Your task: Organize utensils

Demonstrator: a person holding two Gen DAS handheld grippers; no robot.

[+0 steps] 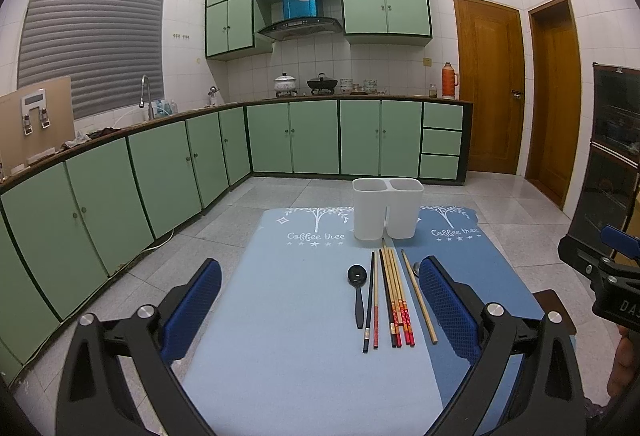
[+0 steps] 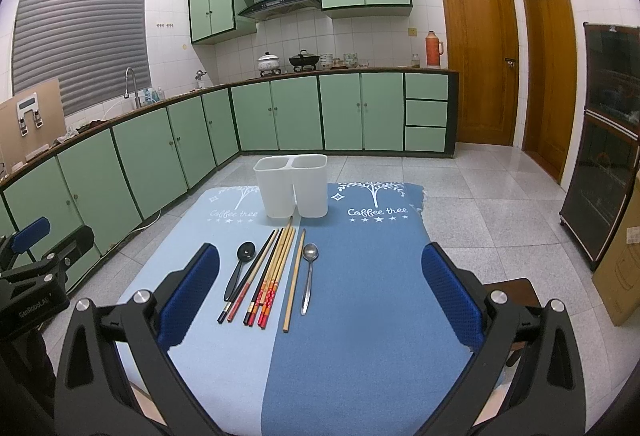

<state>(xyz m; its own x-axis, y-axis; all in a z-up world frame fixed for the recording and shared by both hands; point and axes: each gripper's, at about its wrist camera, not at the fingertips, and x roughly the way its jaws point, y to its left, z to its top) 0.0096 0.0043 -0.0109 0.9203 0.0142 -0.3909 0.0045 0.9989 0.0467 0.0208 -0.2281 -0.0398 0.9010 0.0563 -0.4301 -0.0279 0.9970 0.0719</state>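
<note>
A white two-compartment holder (image 1: 387, 208) (image 2: 292, 185) stands empty at the far end of the blue mats. In front of it lie several chopsticks (image 1: 394, 296) (image 2: 270, 272), a black spoon (image 1: 357, 286) (image 2: 239, 268) to their left and a metal spoon (image 2: 309, 276) to their right. In the left wrist view the metal spoon (image 1: 417, 268) is mostly hidden behind a finger pad. My left gripper (image 1: 320, 310) is open above the near part of the mat, with nothing between its fingers. My right gripper (image 2: 320, 300) is open too, held to the right of the utensils.
The utensils rest on two mats, light blue (image 1: 288, 316) and darker blue (image 2: 368, 296), printed "Coffee tree". Green cabinets (image 2: 160, 152) run along the left and back. Wooden doors (image 2: 480, 56) and a dark cabinet (image 2: 608, 140) stand at the right, with a cardboard box (image 2: 620, 268).
</note>
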